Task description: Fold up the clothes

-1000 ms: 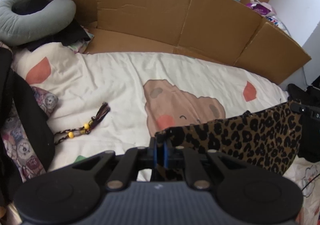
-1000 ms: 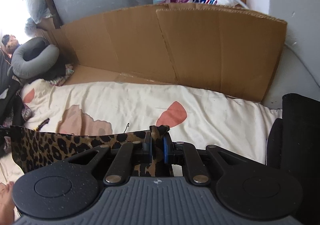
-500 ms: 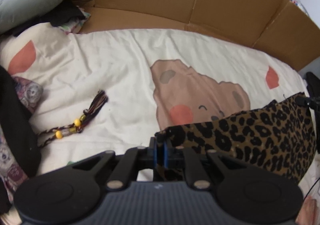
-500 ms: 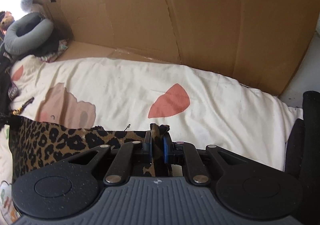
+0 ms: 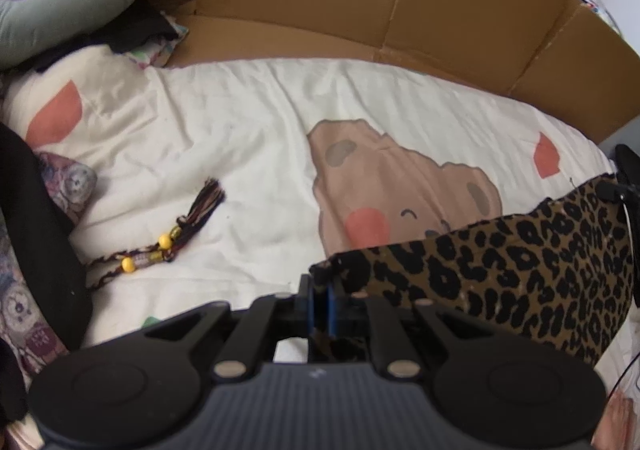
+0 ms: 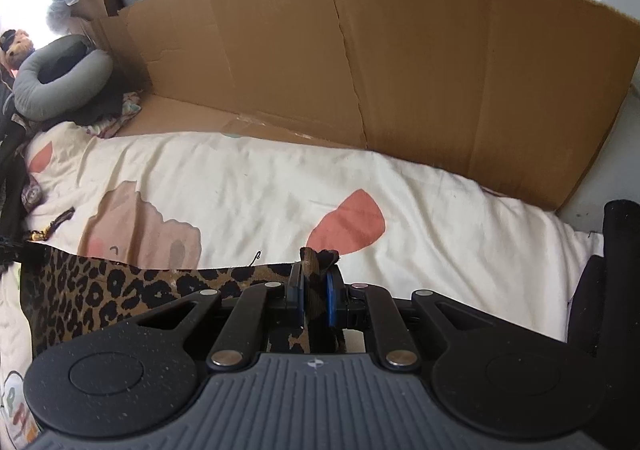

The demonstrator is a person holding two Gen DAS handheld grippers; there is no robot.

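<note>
holding one edge of the leopard-print garment (image 5: pixel 520 262) pulled out between them, both tools are clamped on cloth: the left tool (image 5: pixel 320 290) has its jaws pinched nearly shut on one corner, and the right tool (image 6: pixel 314 286) is closed the same way on the other corner, a tuft of fabric poking up past its pads. the garment hangs low over the near part of the bed (image 5: pixel 248 137), its lower part out of sight under the tools, so i cannot tell whether it touches the sheet.

what could go wrong, as i judge it: each grip is on a small bunched corner, so a sharp tug apart could pull a corner out of a tool and drop that side in a heap. laying it down unevenly would trap creases under the fold. to the left, the beaded tassel cord (image 5: pixel 168 246) lies on the sheet and could get buried under the cloth or snag if the garment spreads that way.

room for moving: the middle of the bed ahead is bare sheet, wide enough for the spread. the cardboard wall (image 6: pixel 360 69) bounds the far side, a black item (image 6: pixel 608 282) crowds the right edge, and dark clothes (image 5: pixel 36 242) with a grey neck pillow (image 5: pixel 68 5) fill the left.
</note>
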